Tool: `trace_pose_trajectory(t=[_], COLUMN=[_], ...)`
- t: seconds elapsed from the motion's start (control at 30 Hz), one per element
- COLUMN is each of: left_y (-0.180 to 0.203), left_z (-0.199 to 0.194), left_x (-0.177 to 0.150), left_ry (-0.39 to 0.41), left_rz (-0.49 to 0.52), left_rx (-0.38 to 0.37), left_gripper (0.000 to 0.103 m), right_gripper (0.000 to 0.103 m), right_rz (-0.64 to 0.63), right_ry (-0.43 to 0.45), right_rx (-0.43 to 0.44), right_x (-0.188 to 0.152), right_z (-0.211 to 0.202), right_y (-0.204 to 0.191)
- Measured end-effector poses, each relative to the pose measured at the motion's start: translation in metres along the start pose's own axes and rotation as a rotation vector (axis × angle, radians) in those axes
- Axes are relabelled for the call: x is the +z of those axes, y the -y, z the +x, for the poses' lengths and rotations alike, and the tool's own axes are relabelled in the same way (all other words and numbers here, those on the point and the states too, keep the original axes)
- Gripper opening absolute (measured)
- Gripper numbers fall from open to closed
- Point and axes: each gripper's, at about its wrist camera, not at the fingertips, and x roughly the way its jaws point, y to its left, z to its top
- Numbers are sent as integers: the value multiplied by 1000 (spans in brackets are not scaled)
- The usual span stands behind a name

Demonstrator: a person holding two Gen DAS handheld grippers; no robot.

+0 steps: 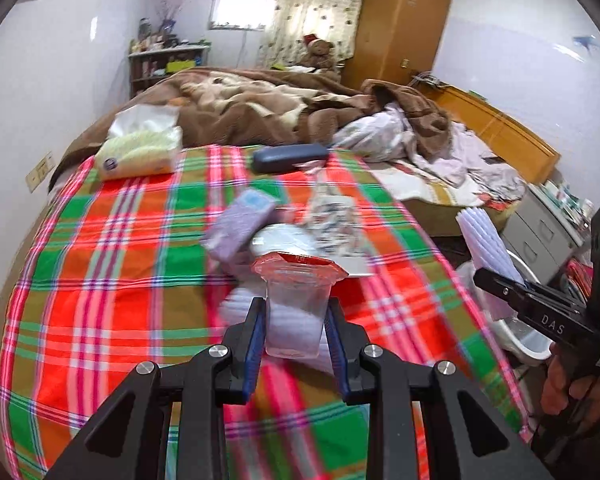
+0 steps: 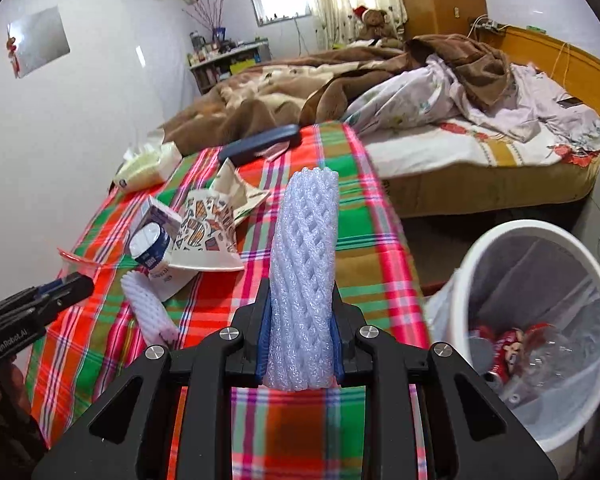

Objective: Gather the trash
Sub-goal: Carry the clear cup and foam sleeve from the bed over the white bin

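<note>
In the left wrist view my left gripper (image 1: 296, 312) is shut on a clear plastic cup (image 1: 296, 300) with a torn red foil lid, held above the plaid cloth. My right gripper (image 2: 302, 304) is shut on a white foam net sleeve (image 2: 306, 248) that stands upright between its blue pads. To its right stands a white trash bin (image 2: 480, 248) with a clear liner and red cans inside. On the cloth lie a second foam net (image 2: 150, 312), a small white bottle (image 2: 152, 252), a patterned paper cup (image 2: 208, 232) and a small purple box (image 2: 160, 212).
A tissue pack (image 2: 148, 168) and a dark blue case (image 2: 260, 144) lie at the far end of the plaid cloth (image 2: 360, 216). Beyond is a bed (image 2: 460, 152) with rumpled brown blankets. Grey drawers (image 1: 548, 224) stand past the bin, against the right wall.
</note>
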Motion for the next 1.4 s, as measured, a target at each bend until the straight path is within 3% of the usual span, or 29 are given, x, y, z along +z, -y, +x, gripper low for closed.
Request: trace_pose_trajectory(t=[0.73, 1.07, 1.4], left_y=[173, 236, 281], left_z=[3, 36, 78], left_x=[-8, -14, -20], left_ry=[23, -39, -111], left_rz=[207, 271, 313], left_rx=[-168, -259, -279], left_gripper=[30, 30, 30], right_gripper=[24, 25, 25], right_rz=[75, 120, 178], right_ry=[105, 56, -38], right_rx=[-113, -186, -200], right_x=[-15, -27, -40], right_z=[-68, -73, -58], right_y=[88, 137, 175])
